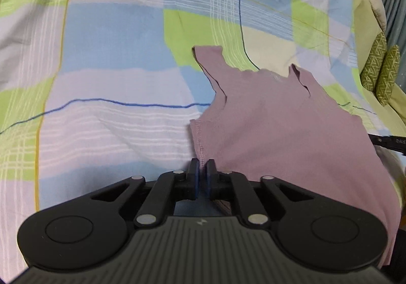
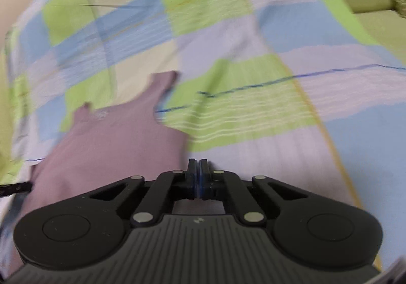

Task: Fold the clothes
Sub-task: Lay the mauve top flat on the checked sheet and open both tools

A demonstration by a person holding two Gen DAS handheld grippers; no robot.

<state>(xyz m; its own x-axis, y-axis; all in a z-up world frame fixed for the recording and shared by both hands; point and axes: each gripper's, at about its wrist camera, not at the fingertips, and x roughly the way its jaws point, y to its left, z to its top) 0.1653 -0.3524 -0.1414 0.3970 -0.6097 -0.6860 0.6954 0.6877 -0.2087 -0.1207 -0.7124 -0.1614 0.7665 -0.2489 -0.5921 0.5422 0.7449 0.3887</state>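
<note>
1. The mauve tank top (image 1: pixel 279 131) lies spread on the plaid bedsheet (image 1: pixel 114 55), its two shoulder straps pointing away from me and its hem end toward me, so its long axis runs straight out along the line my tools point.
2. My left tool (image 1: pixel 202 174) sits at the top's stitched left side edge. Its pads are nearly together with the seam fabric running into the narrow gap between them, so I judge it clamped on that edge.
3. My right tool (image 2: pixel 198 174) has its pads pressed together. In the right wrist view the top (image 2: pixel 114 144) ends just to the left of the fingertips; I cannot tell whether any cloth is pinched there, since the picture is blurred.
4. The top lies between my two tools, one at each side edge. I judge the coming fold depends on carrying both near corners forward along that axis toward the straps.
5. Further out, patterned green cushions (image 1: pixel 380 73) stand at the bed's far right edge.
6. A dark cable (image 1: pixel 388 143) at the right carries small pale lettering too blurred to read; each tool body bears a small pale logo (image 1: pixel 202 222), not legible as a name.
</note>
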